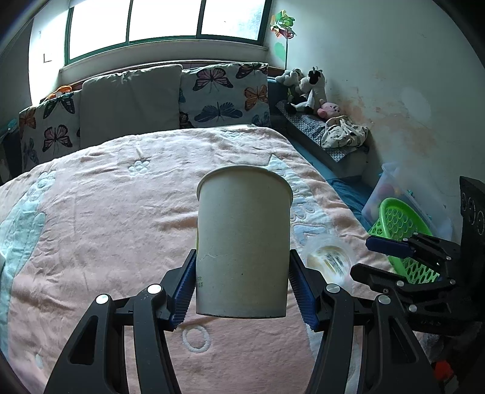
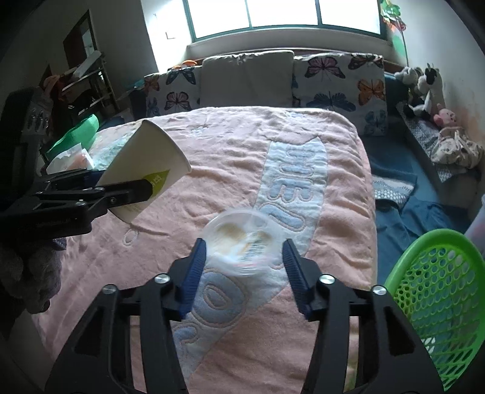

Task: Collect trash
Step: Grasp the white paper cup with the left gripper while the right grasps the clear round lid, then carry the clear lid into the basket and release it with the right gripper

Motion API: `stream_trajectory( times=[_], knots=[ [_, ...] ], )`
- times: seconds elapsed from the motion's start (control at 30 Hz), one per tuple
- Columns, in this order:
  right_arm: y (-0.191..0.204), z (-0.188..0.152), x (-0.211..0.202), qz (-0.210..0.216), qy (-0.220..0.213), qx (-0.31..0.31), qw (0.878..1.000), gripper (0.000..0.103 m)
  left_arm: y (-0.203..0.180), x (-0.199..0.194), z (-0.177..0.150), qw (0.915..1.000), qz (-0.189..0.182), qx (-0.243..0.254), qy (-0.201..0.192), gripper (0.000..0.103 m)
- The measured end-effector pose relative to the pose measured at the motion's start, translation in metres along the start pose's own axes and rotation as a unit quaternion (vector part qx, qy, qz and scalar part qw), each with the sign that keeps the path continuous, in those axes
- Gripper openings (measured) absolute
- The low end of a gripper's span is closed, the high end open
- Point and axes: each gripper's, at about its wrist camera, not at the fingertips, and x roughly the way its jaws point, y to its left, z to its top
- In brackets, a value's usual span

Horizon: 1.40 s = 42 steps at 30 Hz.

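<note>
Pink blanket [image 2: 230, 157] bears plastic lid [image 2: 239, 239], green basket [image 2: 439, 303] beside.

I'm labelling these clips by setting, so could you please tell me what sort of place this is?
Most likely a bedroom in a home. A bed under a pink blanket fills the view, butterfly-print pillows line its head beneath a window, and stuffed toys sit on a ledge beside it.

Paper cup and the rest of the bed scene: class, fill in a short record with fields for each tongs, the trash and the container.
left tongs: shut on paper cup
right tongs: open, blurred clear plastic lid between them
basket: green basket, beside the bed
surface: pink blanket
</note>
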Motion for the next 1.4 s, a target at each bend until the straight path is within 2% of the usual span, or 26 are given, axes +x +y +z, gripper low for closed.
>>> stream_trajectory(
  times=[0.23,0.33,0.73,0.83,1.13,1.4],
  knots=[
    [0.0,-0.005,0.016,0.022,0.017,0.014,1.0,0.068,0.001,0.002,-0.001,1.0,0.001,-0.001,0.002,0.056],
    [0.004,-0.005,0.022,0.018,0.022,0.007,1.0,0.07,0.004,0.002,-0.001,1.0,0.002,-0.004,0.003,0.056],
    [0.013,0.0,0.043,-0.006,0.034,-0.006,0.999,0.07,0.006,0.004,-0.005,1.0,0.0,-0.008,0.006,0.056],
    [0.012,-0.001,0.045,-0.006,0.038,-0.005,0.999,0.066,0.006,0.004,-0.006,1.0,0.0,-0.007,0.005,0.056],
    [0.011,-0.005,0.02,-0.004,0.023,0.003,1.0,0.065,-0.005,-0.001,-0.007,1.0,-0.006,-0.001,0.003,0.056],
    [-0.001,-0.022,-0.022,-0.023,0.006,0.026,0.999,0.065,-0.037,-0.012,-0.011,0.9995,-0.027,0.018,-0.001,0.056]
  ],
)
